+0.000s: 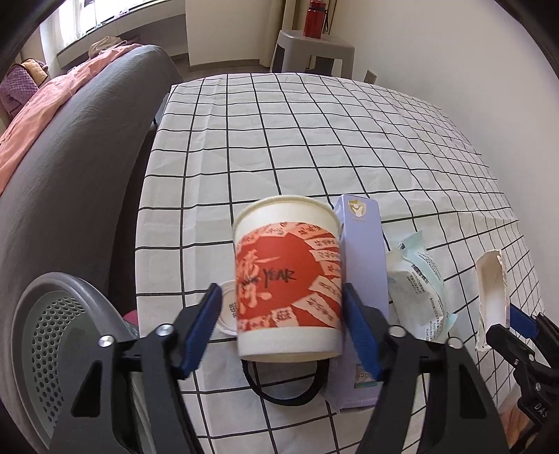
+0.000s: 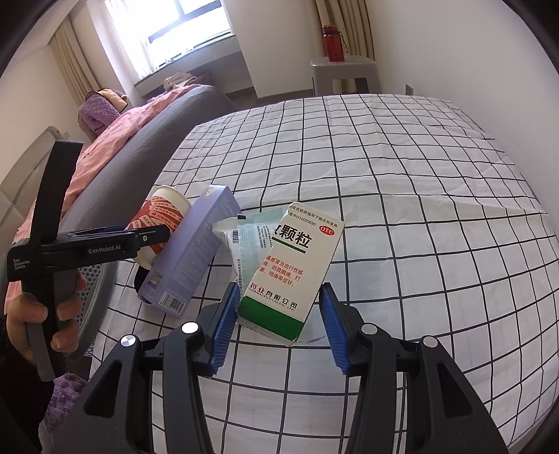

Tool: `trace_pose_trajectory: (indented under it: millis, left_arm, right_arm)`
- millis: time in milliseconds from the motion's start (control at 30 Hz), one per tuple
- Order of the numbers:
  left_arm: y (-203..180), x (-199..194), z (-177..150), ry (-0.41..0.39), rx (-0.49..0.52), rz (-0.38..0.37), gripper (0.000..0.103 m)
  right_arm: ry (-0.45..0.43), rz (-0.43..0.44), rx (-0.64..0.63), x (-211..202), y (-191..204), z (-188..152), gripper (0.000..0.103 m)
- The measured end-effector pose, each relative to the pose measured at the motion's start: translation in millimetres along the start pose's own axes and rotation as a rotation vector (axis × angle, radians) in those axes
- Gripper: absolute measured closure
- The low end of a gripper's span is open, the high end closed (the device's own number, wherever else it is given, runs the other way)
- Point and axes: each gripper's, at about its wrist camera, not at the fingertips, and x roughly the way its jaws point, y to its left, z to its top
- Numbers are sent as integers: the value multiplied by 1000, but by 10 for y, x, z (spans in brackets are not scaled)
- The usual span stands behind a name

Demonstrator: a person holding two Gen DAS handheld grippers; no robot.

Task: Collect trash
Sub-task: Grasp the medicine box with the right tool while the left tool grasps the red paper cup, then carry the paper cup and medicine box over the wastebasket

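My left gripper (image 1: 283, 328) is shut on a red-and-white paper cup (image 1: 288, 276), held tilted just above the checked tablecloth (image 1: 297, 139); the cup also shows in the right wrist view (image 2: 159, 218). My right gripper (image 2: 277, 321) is shut on a white-and-green medicine box (image 2: 297, 265), lifted off the cloth; the box shows in the left wrist view (image 1: 492, 297). A purple carton (image 1: 363, 265) and a pale wrapper (image 1: 419, 286) lie between them, and also show in the right wrist view: carton (image 2: 190, 248), wrapper (image 2: 248, 237).
A grey perforated bin (image 1: 52, 349) stands left of the table beside a grey sofa arm (image 1: 87, 157). A black loop (image 1: 286, 387) and a small white lid (image 1: 229, 307) lie under the cup. A stool (image 1: 314, 49) with a red bottle (image 1: 314, 19) stands beyond the table.
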Motion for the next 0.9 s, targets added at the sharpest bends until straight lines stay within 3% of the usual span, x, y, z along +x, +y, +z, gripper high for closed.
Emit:
trace_pose_trajectory:
  millis: [433,600,900]
  left_arm:
    - [96,-385,-149,-88,-26,-7,45]
    - [190,-697,-385,-162,-21,48,45]
    - [613,-1093,-983,-237,-104,98,45]
  right_arm:
    - [-17,6,-11,-43,74,23,57]
    - [-33,16,-32,-95,189,20,57]
    - [-41,42,-92,-102,572,-8,57]
